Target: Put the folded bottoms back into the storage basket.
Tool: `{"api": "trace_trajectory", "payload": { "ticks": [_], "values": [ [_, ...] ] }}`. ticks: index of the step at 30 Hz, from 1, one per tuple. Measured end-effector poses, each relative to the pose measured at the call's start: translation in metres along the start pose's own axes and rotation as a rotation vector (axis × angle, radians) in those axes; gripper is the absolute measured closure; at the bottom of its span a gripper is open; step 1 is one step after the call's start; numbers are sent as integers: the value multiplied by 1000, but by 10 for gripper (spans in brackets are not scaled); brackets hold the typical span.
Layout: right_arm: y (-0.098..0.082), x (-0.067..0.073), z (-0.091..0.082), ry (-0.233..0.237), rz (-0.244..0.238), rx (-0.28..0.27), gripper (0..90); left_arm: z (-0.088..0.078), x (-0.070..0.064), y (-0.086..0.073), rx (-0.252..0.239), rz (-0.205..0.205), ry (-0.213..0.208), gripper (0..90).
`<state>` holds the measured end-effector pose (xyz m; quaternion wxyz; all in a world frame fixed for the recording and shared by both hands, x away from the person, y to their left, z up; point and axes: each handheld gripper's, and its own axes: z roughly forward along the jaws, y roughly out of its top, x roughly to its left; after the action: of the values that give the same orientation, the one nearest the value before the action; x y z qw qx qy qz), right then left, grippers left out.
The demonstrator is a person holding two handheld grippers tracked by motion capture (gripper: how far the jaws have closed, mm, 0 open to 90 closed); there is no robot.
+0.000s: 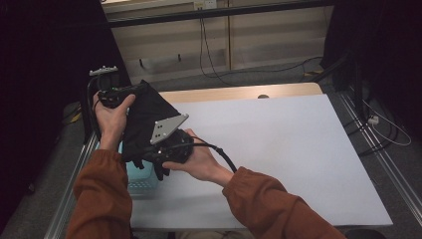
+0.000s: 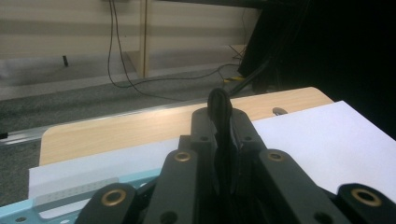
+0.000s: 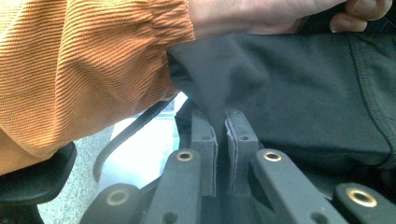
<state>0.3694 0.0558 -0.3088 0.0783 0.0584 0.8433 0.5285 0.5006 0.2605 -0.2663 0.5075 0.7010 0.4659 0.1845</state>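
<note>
A black cloth [image 1: 144, 112] hangs stretched between my two grippers above the table's left side. At the upper left, my left gripper [image 1: 130, 90] is shut on one edge of it. In the left gripper view a thin black fold of the cloth [image 2: 219, 100] sticks up from the closed left gripper [image 2: 220, 119]. Lower and nearer the person, my right gripper [image 1: 144, 154], with its grey three-cornered plate on top, is shut on another part. The right gripper view shows the right gripper [image 3: 222, 123] pinching a pulled-up peak of the cloth [image 3: 299, 88], beside an orange sleeve [image 3: 79, 70].
A light blue basket [image 1: 140, 178] sits on the table's left edge under the cloth and hands. A white sheet [image 1: 278, 149] covers the table, with a wooden strip [image 1: 239, 92] showing at the far edge. Cables [image 1: 209, 59] lie on the floor beyond it.
</note>
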Motion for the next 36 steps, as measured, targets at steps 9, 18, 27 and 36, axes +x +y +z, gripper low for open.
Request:
{"api": "trace_trajectory", "payload": {
  "ticks": [9,18,27,36],
  "values": [
    [8,-1,14,11,-4,-6,851,-8,7,5,-1,13,17,829],
    [16,-2,23,14,-4,-14,851,-15,20,4,-20,-9,33,828],
    [19,0,41,18,6,-15,851,-24,32,3,-14,3,67,828],
    [19,3,61,13,0,-8,850,-31,50,-7,-19,-13,92,828]
  ]
}}
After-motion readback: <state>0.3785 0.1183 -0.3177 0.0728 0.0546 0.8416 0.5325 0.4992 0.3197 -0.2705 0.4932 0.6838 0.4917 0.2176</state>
